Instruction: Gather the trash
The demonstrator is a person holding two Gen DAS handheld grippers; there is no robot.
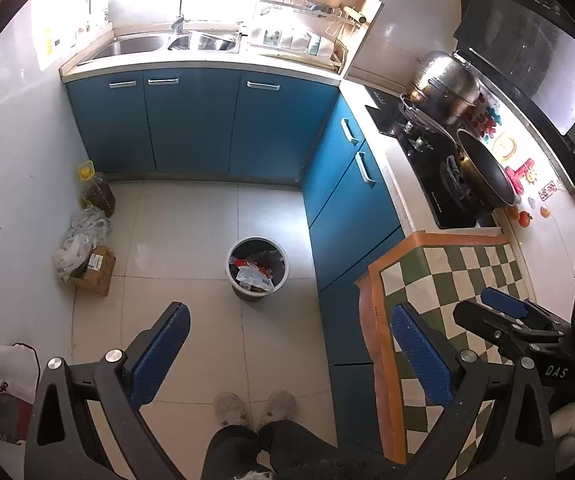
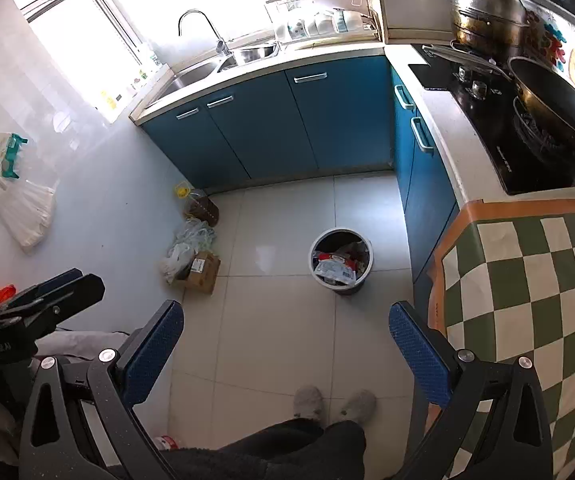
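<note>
The bin [image 1: 257,268] stood on the kitchen floor near the blue cabinets [image 1: 191,120], already full of wrappers, w/ clear tiles around it. We held both grippers high, looking down: left gripper [image 1: 289,354] and right gripper [image 2: 285,350] gaped wide, holding nothing, prob. surveying before reaching. A box [image 1: 95,270] and bags [image 1: 81,236] sat by the wall.

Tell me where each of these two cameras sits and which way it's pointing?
Left wrist: rides the left gripper, looking down at the kitchen floor; shows its open blue fingers, the person's slippers, and the right gripper.
Right wrist: rides the right gripper, looking down likewise; shows its open fingers, slippers, left gripper.
Shared: trash bin, blue cabinets, sink, checkered cloth.
</note>
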